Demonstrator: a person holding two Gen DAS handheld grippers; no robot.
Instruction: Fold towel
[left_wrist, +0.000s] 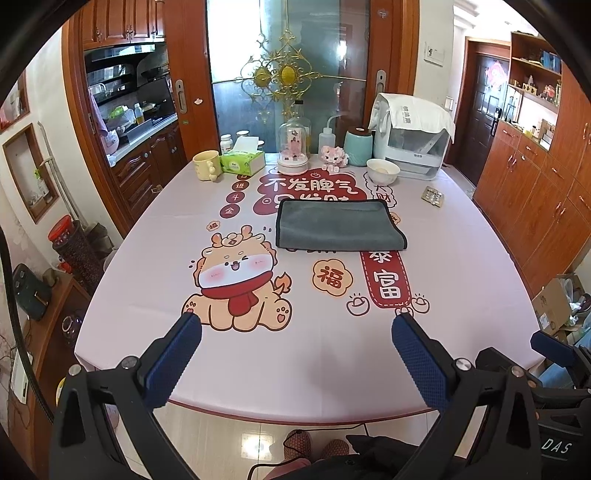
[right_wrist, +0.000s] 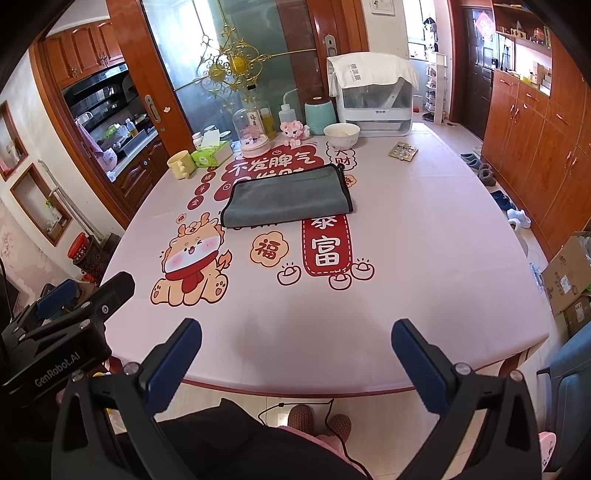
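While both idle at near edge: left tongs (left_wrist: 297, 323) wide, empty | right tongs (right_wrist: 297, 330) wide, empty | towel (left_wrist: 338, 224) mid-table (left_wrist: 147, 288), looks already folded once | risk: pinching only top layer, fold splays; slick cloth lets it slide

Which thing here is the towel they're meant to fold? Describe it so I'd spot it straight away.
Start at the big table with the pink cartoon cloth. Past the dragon drawing, toward the middle, a grey towel lies flat over the red lettering. It is the only dark, soft thing there, a rectangle with black edging, lying apart from the row of cups and bottles at the far edge.
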